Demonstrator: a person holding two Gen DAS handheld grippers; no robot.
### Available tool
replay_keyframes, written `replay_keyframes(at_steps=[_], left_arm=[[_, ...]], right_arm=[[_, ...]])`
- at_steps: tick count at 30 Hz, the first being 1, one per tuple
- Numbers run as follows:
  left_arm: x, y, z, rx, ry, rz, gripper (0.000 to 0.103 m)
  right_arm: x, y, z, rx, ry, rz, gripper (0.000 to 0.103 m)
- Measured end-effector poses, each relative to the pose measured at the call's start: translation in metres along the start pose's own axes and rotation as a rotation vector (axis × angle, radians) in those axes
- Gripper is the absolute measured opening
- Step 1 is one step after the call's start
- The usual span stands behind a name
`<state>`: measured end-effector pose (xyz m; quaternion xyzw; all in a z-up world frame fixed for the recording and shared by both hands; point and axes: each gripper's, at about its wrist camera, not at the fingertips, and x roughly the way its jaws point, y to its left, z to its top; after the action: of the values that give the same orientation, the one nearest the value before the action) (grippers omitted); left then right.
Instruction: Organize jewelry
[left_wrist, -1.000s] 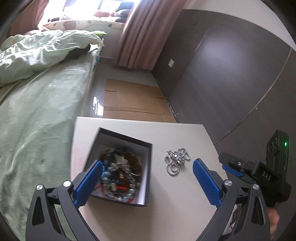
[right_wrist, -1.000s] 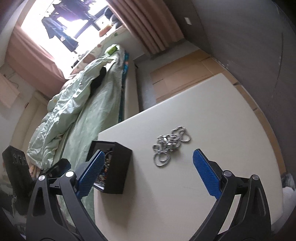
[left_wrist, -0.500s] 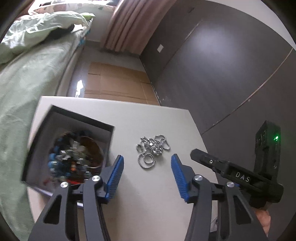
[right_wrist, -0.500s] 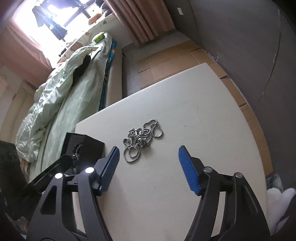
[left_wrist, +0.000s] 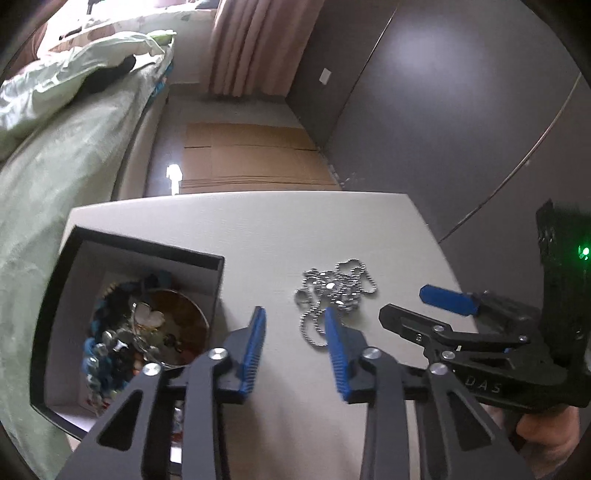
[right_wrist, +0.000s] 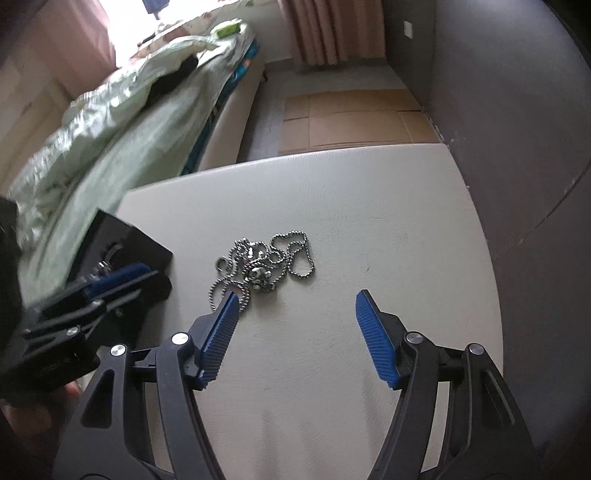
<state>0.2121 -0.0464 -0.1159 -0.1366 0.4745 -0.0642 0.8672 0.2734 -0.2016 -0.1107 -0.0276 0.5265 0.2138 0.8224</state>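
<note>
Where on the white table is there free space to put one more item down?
The table is bare from the silver ball chain to its far edge and right-hand edge, and on the near side under the right gripper. It is crowded on the left, where the black box of jewelry and the left gripper stand.

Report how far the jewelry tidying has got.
Done: beaded bracelets already lie heaped in the open black box. In hand: nothing is gripped; the left gripper, whose jaws have just been closing, and the open right gripper hang over the table, both empty. Left: the silver ball chain lies tangled on the table beside the box, not yet picked up.
</note>
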Motion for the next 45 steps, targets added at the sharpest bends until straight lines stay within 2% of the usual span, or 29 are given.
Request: replay_keyframes(at_steps=[7, 12, 20, 22, 23, 25, 27, 29, 31, 42, 45], left_arm=[[0.007, 0.009, 0.007, 0.003, 0.046, 0.051, 0.006], [0.007, 0.022, 0.013, -0.019, 0.043, 0.107, 0.006], [0.004, 0.029, 0.015, -0.055, 0.052, 0.081, 0.007], [0.004, 0.029, 0.015, -0.068, 0.052, 0.077, 0.007], [0.004, 0.028, 0.015, -0.071, 0.051, 0.073, 0.011], [0.003, 0.025, 0.016, -0.075, 0.045, 0.062, 0.019], [0.003, 0.020, 0.015, -0.070, 0.037, 0.054, 0.030], [0.002, 0.011, 0.013, -0.052, 0.027, 0.047, 0.052], [0.002, 0.003, 0.013, -0.031, 0.016, 0.049, 0.062], [0.013, -0.007, 0.020, -0.049, -0.008, 0.000, 0.061], [0.015, -0.016, 0.022, -0.031, -0.019, -0.024, 0.052]], right_arm=[[0.021, 0.012, 0.006, -0.076, 0.018, -0.023, 0.064], [0.033, 0.020, 0.009, -0.123, 0.032, -0.039, 0.057], [0.043, 0.037, 0.011, -0.177, 0.016, -0.075, 0.055], [0.045, 0.038, 0.012, -0.166, 0.017, -0.063, 0.043], [0.045, 0.038, 0.012, -0.168, 0.013, -0.064, 0.041], [0.044, 0.038, 0.011, -0.168, 0.021, -0.035, 0.025], [0.043, 0.036, 0.010, -0.159, 0.031, -0.028, 0.025], [0.040, 0.032, 0.009, -0.148, 0.045, -0.013, 0.025], [0.038, 0.027, 0.008, -0.129, 0.052, -0.008, 0.024], [0.006, -0.022, 0.004, 0.011, 0.014, -0.003, 0.023], [-0.004, -0.030, 0.005, 0.036, -0.009, 0.009, 0.023]])
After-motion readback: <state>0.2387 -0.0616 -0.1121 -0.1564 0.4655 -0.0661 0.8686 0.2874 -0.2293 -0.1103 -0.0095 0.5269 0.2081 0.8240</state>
